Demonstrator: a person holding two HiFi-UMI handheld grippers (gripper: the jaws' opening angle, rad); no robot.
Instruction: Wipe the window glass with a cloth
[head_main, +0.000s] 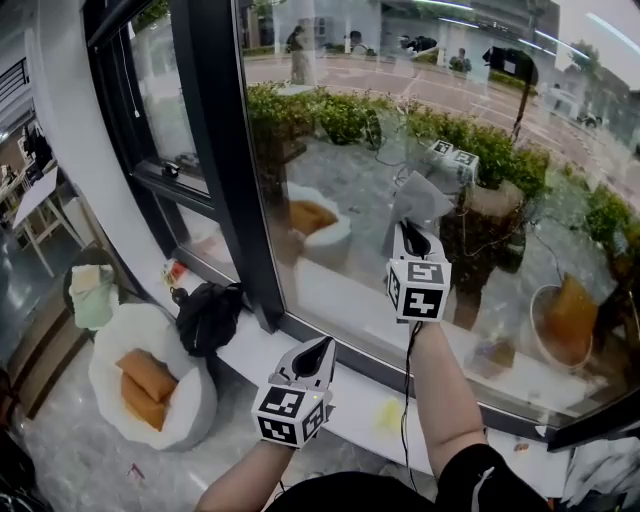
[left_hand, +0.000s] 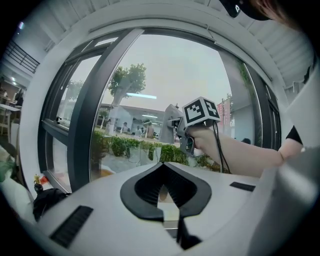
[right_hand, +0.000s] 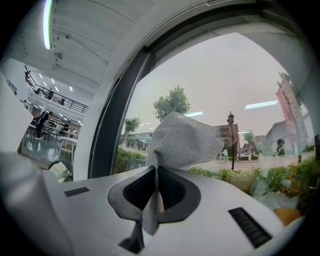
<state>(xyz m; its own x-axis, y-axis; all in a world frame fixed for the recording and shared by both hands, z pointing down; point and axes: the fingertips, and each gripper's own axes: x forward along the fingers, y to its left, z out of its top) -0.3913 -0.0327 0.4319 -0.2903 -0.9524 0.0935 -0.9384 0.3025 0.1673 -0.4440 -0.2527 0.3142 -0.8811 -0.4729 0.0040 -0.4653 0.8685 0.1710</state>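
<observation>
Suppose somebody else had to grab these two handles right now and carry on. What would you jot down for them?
Right gripper: shut on the grey cloth, held up in front of the window glass. Whether the cloth touches the pane cannot be told.
Left gripper: shut, nothing in it, low over the white sill.
Done: the cloth is gripped and up at the glass. How much is already wiped does not show.
Left: wipe the pane.

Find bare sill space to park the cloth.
Bare sill between the black bag and left gripper; more between that gripper and the right forearm, bar a yellow patch. Crowded left of the mullion: bag plus small items. Right gripper holds the cloth.
</observation>
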